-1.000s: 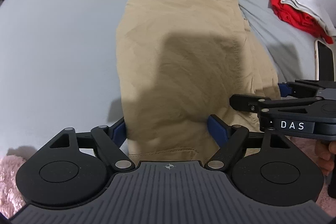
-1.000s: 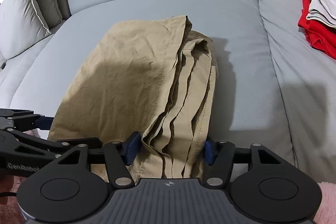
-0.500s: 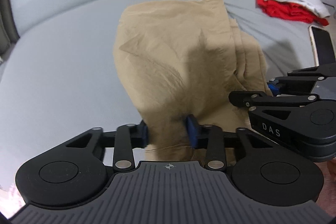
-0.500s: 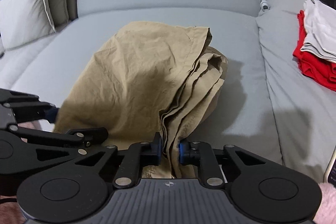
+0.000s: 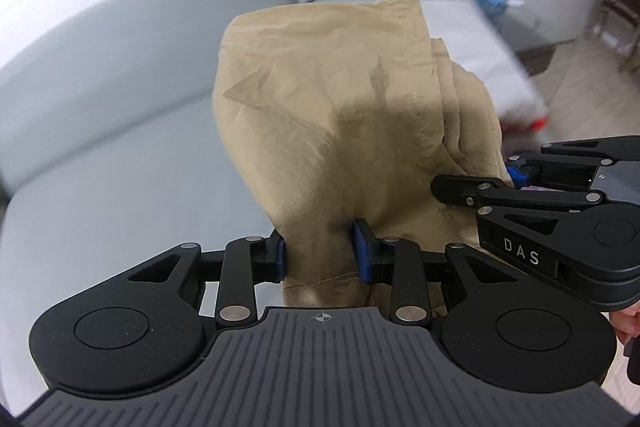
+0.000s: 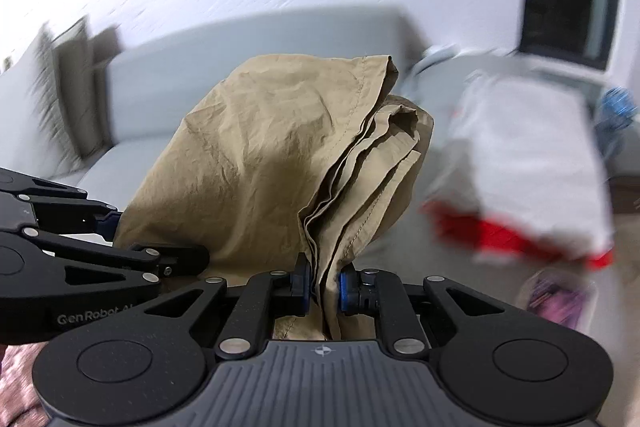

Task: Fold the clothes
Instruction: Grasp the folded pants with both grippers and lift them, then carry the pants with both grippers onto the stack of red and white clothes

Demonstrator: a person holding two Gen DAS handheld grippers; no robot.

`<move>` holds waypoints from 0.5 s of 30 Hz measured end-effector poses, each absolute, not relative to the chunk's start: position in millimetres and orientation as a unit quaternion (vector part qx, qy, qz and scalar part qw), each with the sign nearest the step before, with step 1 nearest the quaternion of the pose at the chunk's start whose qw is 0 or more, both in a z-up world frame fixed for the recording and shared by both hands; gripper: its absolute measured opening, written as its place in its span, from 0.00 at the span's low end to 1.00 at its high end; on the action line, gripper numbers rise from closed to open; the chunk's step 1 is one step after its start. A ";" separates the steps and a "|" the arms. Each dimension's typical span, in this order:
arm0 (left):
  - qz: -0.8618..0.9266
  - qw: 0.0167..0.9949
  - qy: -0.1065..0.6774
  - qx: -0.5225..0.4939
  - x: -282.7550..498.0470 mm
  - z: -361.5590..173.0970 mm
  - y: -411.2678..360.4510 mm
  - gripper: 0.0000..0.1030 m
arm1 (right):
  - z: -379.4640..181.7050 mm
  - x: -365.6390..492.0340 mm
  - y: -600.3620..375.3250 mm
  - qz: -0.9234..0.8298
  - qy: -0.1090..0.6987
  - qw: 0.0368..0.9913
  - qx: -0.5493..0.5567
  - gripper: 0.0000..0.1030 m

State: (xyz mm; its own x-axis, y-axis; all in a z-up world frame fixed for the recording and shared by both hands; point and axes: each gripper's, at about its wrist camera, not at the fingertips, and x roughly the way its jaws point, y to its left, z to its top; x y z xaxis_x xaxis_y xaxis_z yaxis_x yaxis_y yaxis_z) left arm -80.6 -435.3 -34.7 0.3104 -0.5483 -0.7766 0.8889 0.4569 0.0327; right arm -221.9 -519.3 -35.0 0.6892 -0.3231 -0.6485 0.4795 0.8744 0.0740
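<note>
Above the grey sofa (image 5: 100, 131), a folded tan garment (image 5: 332, 115) hung in the air, gathered at its near edge by both grippers. At the left, the left gripper (image 5: 320, 254) had its blue-padded fingers (image 5: 362, 255) pinching a thick bunch of the cloth's near hem, and the fabric rose away from them in a rumpled dome. Just to the right, the right gripper (image 6: 323, 287) had its fingers (image 6: 345, 287) pressed nearly together on the stacked layered edges of the same garment, which fanned out in several folds above the pads. In the right wrist view the left gripper showed at the left edge, beside the cloth. Farther right, on the sofa's long side section, lay a blurred pile of white and red clothes (image 6: 520, 163). Beyond it, near the far corner, sat a small blue object (image 6: 616, 107), too smeared to identify.
</note>
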 end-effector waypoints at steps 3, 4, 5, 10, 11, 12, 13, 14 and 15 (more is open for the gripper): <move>-0.495 0.764 0.346 0.229 -86.4 -20.8 -504.0 0.33 | -19.8 -226.3 -558.8 -0.250 0.325 0.906 0.101 0.14; -0.506 0.758 0.344 0.225 -87.9 -17.2 -530.9 0.33 | -13.5 -227.3 -587.5 -0.266 0.328 0.901 0.101 0.14; -0.512 0.755 0.345 0.222 -88.4 -15.8 -547.0 0.33 | -7.4 -228.3 -616.0 -0.281 0.331 0.895 0.101 0.14; -0.533 0.734 0.368 0.202 -82.0 -18.7 -640.9 0.33 | -3.9 -225.1 -692.4 -0.309 0.347 0.878 0.116 0.14; -0.534 0.733 0.371 0.201 -80.2 -21.2 -652.9 0.33 | -5.1 -222.7 -707.9 -0.314 0.352 0.874 0.118 0.14; -0.533 0.732 0.376 0.199 -77.0 -25.6 -666.4 0.33 | -8.0 -218.8 -723.3 -0.316 0.358 0.870 0.118 0.14; -0.532 0.730 0.381 0.196 -72.9 -30.9 -682.5 0.33 | -10.9 -215.0 -738.4 -0.319 0.365 0.867 0.117 0.14; -0.531 0.729 0.385 0.195 -69.7 -33.8 -688.9 0.33 | -13.3 -212.4 -745.9 -0.319 0.368 0.865 0.117 0.15; -0.527 0.729 0.392 0.194 -65.7 -39.7 -697.0 0.34 | -19.2 -206.0 -759.3 -0.319 0.376 0.862 0.121 0.15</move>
